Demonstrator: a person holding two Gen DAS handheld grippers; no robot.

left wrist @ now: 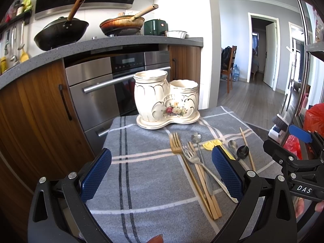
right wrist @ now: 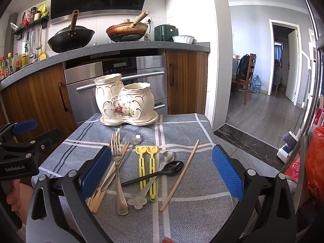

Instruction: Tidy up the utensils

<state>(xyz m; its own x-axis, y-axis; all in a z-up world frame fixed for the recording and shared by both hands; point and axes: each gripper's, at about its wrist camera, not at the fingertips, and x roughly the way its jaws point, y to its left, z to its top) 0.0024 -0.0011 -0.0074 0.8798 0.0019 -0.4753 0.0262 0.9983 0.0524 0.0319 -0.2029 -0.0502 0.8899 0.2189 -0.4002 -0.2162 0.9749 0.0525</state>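
Both spread wide and empty, the left hand-held gripper (left wrist: 161, 175) and right hand-held gripper (right wrist: 162, 173) hover over scattered utensils (right wrist: 141, 170), a ceramic holder (right wrist: 126, 103) standing beyond them.

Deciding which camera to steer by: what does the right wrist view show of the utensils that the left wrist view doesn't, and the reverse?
Right wrist only: the full yellow chopsticks, the black spoon lying across them and its handle, and the steel fork's whole length.

Left wrist only: the gold fork in full, left of the steel fork.

Both: the ceramic holder at the cloth's far edge with nothing sticking out of it, the utensils loose on the cloth, and both hand-held grippers open, left and right, holding nothing.
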